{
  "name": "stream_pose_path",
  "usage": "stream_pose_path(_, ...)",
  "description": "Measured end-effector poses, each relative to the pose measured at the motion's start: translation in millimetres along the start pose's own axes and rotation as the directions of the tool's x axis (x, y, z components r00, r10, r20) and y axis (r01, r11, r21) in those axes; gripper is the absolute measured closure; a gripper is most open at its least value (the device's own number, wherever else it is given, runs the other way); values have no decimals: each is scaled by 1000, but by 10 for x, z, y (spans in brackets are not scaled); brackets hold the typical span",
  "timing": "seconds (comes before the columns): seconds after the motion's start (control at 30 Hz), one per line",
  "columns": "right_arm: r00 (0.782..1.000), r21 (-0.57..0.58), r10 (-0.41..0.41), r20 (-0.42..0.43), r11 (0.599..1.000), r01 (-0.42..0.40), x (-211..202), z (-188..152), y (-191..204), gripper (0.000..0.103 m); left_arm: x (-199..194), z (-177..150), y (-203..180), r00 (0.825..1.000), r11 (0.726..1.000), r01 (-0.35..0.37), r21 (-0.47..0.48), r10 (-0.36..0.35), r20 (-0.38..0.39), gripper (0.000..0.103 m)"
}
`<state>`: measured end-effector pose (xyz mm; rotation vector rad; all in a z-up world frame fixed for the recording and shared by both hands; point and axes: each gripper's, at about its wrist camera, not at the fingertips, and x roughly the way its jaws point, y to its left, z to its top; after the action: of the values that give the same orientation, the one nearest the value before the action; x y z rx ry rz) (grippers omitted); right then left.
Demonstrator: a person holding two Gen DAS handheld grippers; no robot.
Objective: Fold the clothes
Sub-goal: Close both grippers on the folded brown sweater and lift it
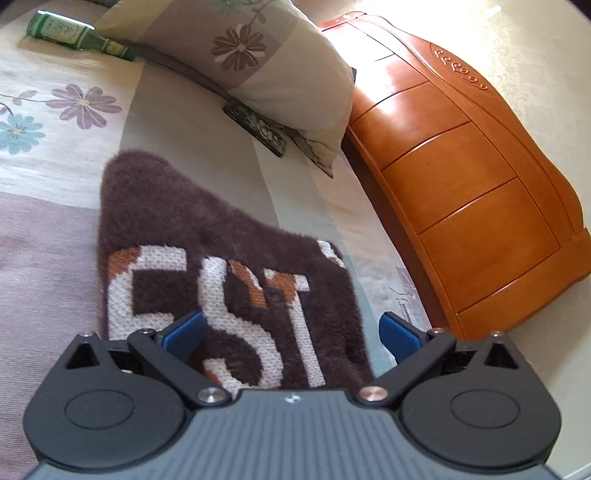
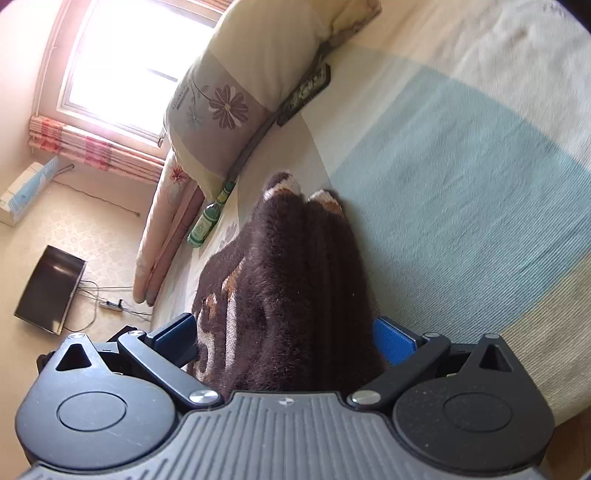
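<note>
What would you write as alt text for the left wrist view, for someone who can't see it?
An open left gripper hangs over a fuzzy brown sweater with large white and orange letters, spread on a floral bedspread. Beyond it lie a flowered pillow, a green bottle and a small dark patterned box, with an orange wooden headboard on the right.

The sweater's (image 1: 229, 258) near edge is hidden behind the left tool (image 1: 291, 332); its lettering is cut off there. In the right view, the bottle's (image 2: 207, 221) label is too small to read.
</note>
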<state>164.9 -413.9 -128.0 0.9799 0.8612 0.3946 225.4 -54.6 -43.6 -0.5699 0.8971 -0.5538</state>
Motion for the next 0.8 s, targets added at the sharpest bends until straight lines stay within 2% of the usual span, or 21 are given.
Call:
stream_pose_path(0.17,998,18,22,-58,1000,-21,97,69,-110,0,-72,68,162,998,998,-55,-34,56,27,3)
stream_pose_path(0.33,988,45,57,-144,998,-51,208,156,-234,0,-27,87,354,999,994,-50,-95,51,6,3)
stream_pose_path(0.5,975,29,67,-210,998,-62,280,290,-225,0,-122,179,463,995,993,-93,-78,91,-37,3)
stream_pose_path(0.57,970,24,57,-234,998,-53,353,342,-215,0,-99,196,587,994,989,-86,-121,77,-77,3)
stream_pose_path(0.7,956,10,11,-293,1000,-8,539,434,-147,0,66,165,848,983,967,-45,-252,-2,-183,3)
stream_pose_path(0.8,937,-27,-10,-349,1000,0,663,467,-76,0,217,168,932,972,964,-12,-265,-51,-231,3)
